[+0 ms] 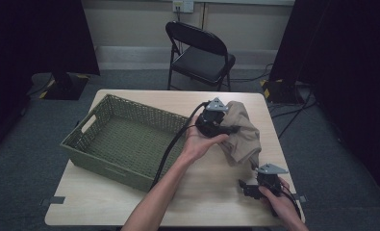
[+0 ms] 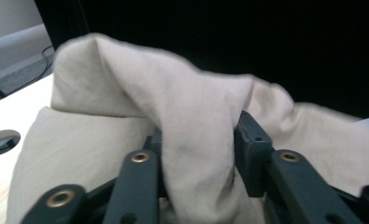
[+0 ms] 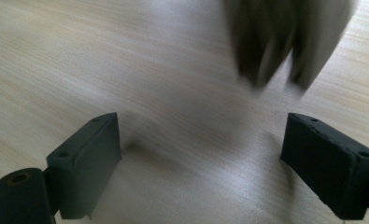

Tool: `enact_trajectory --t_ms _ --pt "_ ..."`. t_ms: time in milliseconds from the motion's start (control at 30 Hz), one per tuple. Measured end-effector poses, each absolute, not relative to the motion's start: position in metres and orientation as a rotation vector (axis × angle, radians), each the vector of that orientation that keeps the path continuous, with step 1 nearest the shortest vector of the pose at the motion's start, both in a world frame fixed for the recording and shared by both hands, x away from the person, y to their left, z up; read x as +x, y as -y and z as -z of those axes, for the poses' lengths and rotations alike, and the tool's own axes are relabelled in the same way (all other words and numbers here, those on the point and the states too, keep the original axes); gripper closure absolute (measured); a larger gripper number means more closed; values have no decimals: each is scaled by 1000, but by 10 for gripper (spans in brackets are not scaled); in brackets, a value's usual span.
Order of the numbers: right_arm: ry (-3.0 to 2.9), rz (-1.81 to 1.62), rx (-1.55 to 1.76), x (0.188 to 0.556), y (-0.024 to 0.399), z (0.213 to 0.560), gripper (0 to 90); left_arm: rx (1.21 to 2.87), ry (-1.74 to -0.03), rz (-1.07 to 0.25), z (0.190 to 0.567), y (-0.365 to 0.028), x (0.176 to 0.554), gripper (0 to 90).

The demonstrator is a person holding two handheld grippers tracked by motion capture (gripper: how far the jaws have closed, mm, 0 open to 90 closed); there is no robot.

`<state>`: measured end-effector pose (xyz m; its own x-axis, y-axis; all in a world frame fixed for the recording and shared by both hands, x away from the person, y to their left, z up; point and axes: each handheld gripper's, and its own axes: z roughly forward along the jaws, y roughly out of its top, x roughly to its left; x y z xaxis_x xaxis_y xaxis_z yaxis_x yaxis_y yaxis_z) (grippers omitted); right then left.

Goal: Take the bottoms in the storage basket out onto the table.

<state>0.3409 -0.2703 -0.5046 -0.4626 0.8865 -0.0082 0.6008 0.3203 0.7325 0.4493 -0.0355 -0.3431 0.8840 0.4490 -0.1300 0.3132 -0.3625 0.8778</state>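
Note:
A crumpled beige cloth (image 1: 245,134) lies at the right side of the wooden table (image 1: 207,202). My left gripper (image 1: 233,129) reaches into it from the left, and in the left gripper view a thick fold of the cloth (image 2: 126,93) stands between the jaws of that gripper (image 2: 198,140), with both pads against it. My right gripper (image 1: 245,186) rests near the table's front right corner with its jaws pointing left, just below the cloth's lower end. In the right gripper view this gripper (image 3: 201,154) is wide open over bare wood, and the cloth's blurred edge (image 3: 285,42) hangs ahead of it.
A green woven basket (image 1: 106,167) stands on the left half of the table, with nothing in it. The left gripper's cable runs across the basket's right corner. A black folding chair (image 1: 199,53) stands beyond the far edge. A round hole (image 2: 0,140) is in the tabletop.

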Motion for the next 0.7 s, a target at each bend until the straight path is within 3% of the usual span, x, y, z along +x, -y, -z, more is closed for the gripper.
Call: enact_trajectory --t_ms 200,467,700 --pt "-2183 -945 1320 341 270 505 110 1948 -567 -126 345 32 451 453" --pt "-2183 -945 1321 341 270 505 109 1927 -560 -153 335 18 448 404" --pt "-2185 -946 1316 341 270 505 109 1914 -587 -144 339 -2 447 422"
